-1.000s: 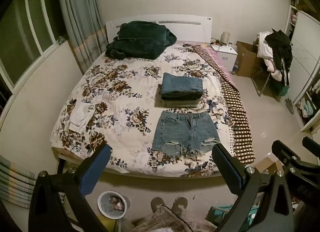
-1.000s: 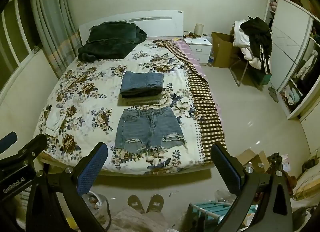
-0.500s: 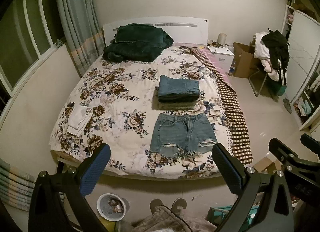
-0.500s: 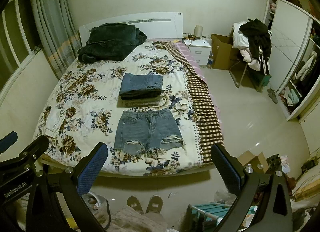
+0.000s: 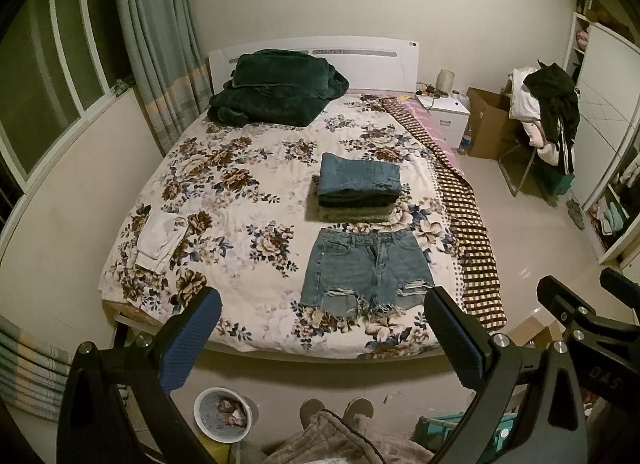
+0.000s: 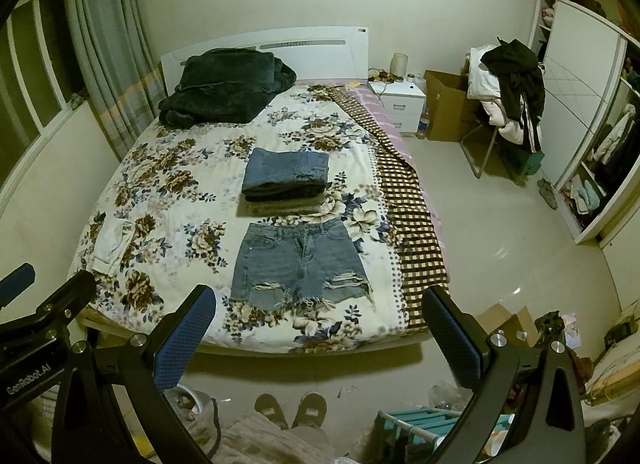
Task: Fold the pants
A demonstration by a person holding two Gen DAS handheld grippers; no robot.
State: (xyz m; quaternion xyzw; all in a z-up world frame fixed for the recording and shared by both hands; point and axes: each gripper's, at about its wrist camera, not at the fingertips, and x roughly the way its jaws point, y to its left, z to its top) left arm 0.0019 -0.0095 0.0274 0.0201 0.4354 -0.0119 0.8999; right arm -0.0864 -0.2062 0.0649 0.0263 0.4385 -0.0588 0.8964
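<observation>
Ripped denim shorts (image 5: 366, 270) lie flat and unfolded near the foot of the floral bed (image 5: 240, 192), waistband toward the headboard; they also show in the right wrist view (image 6: 298, 262). Behind them sits a stack of folded jeans (image 5: 358, 184), seen too in the right wrist view (image 6: 286, 176). My left gripper (image 5: 320, 338) is open and empty, held back from the bed's foot above the floor. My right gripper (image 6: 320, 334) is open and empty, likewise short of the bed. Each gripper shows at the edge of the other's view.
A dark green blanket (image 5: 276, 88) lies at the headboard. A white garment (image 5: 160, 238) lies at the bed's left edge. A checked blanket (image 5: 464, 224) hangs off the right side. A bin (image 5: 224, 414) and the person's slippers (image 5: 336, 410) are on the floor below.
Both grippers have drawn slightly back and up from the bed, so the bed sits a little higher and smaller in view. Both stay open. The clothes have not moved.
</observation>
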